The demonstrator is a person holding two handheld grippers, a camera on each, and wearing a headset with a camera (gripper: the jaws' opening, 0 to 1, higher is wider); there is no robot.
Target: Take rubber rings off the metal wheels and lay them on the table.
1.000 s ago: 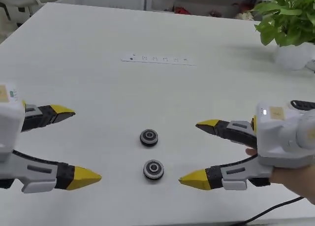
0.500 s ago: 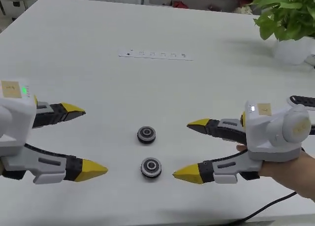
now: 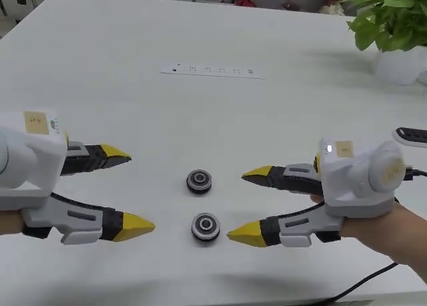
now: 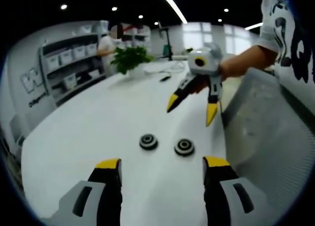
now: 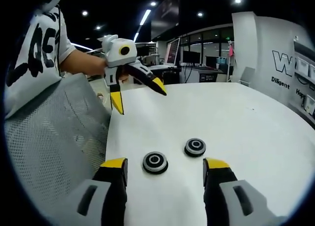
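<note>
Head view | near wheel (image 3: 205, 227) just left of my right gripper (image 3: 236, 206), left gripper (image 3: 141, 191) farther off | both spread wide, empty

Two ringed metal wheels (image 3: 199, 181) (image 3: 205, 227), flat, apart.

Head view: bright, even overhead light, white table (image 3: 133, 39) close to washed out, only soft faint shadows at lower frame. 2 gripper views: strong fisheye bend at edges, strip lights (image 4: 172, 6) glaring in upper frame, overall soft, slightly blurred.
</note>
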